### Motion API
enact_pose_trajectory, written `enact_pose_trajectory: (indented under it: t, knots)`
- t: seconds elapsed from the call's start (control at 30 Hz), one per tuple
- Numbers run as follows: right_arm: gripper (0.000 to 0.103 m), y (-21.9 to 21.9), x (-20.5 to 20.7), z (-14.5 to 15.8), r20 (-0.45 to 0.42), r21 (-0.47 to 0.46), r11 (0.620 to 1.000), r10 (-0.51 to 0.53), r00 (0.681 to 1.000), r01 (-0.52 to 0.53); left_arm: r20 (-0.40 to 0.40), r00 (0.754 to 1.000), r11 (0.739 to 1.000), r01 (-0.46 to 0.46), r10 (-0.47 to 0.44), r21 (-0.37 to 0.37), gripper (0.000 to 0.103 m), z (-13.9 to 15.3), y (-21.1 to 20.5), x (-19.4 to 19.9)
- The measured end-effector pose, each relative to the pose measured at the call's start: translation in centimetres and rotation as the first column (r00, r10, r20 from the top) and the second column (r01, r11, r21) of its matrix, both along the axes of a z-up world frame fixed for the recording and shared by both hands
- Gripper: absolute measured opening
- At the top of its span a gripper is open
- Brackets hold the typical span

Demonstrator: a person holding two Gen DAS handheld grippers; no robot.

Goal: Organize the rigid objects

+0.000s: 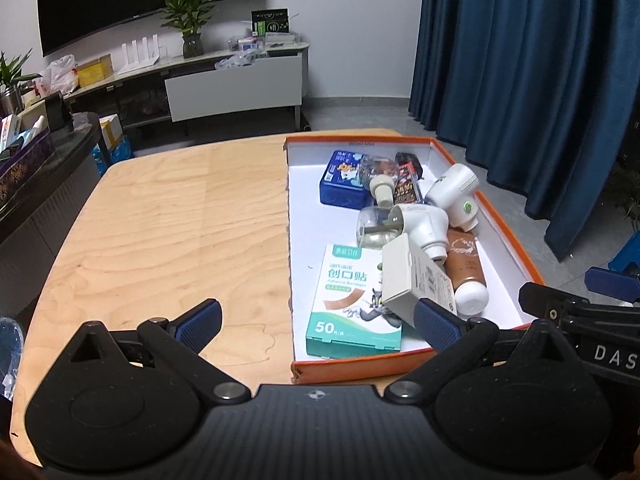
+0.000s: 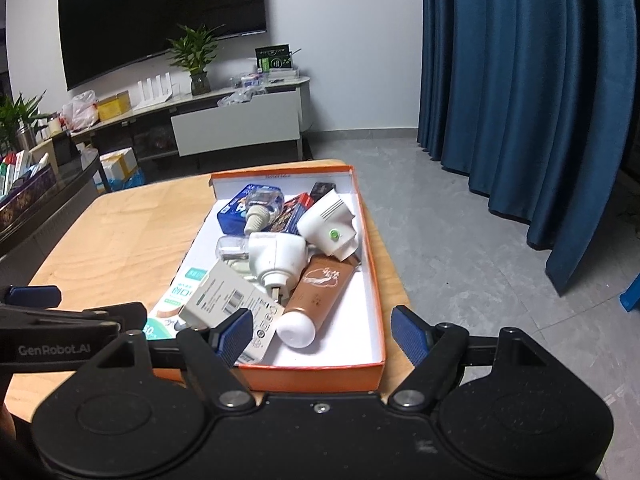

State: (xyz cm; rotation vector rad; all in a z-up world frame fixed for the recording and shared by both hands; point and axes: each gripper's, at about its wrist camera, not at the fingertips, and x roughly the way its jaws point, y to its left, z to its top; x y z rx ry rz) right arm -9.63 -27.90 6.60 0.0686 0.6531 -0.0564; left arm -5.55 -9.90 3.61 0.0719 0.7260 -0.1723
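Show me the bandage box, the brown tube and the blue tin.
bandage box (image 1: 344,300), left wrist view, printed top face.
brown tube (image 2: 320,284), right wrist view, brown body.
blue tin (image 1: 340,182), left wrist view, lid.

"50" on green bandage box (image 1: 352,304), "GenRobot.AI" on left gripper (image 2: 52,349) arm

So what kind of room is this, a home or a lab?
Most likely a home living room: a large wall-mounted TV above a low media console, a potted plant, and floor-length blue curtains.
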Motion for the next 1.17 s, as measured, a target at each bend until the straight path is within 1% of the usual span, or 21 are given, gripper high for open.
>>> enact_pose_trajectory:
  t: [0.2, 0.77, 0.93, 1.17]
  knots:
    - [0.09, 0.34, 0.23, -0.31, -0.017, -0.004, 1.0, 0.013, 1.0, -0.013, -0.004, 1.0, 1.0, 0.004, -0.004, 0.004, 0.103, -0.2, -0.01, -0.05]
    - [0.09, 0.4, 0.37, -0.47, -0.025, -0.006, 1.0, 0.007, 1.0, -0.007, -0.004, 1.0, 1.0, 0.004, -0.004, 0.01, 0.103, -0.31, -0.12, 0.01]
    - [0.09, 0.42, 0.52, -0.67, -0.028, -0.008, 1.0, 0.006, 1.0, -0.006, -0.022, 1.0, 1.0, 0.003, -0.003, 0.004, 0.103, -0.49, -0.06, 0.36]
    - [0.09, 0.43, 0.64, -0.69, -0.028, -0.008, 1.0, 0.004, 1.0, -0.004, -0.019, 1.0, 1.0, 0.018, -0.018, -0.003, 0.103, -0.45, 0.04, 0.37]
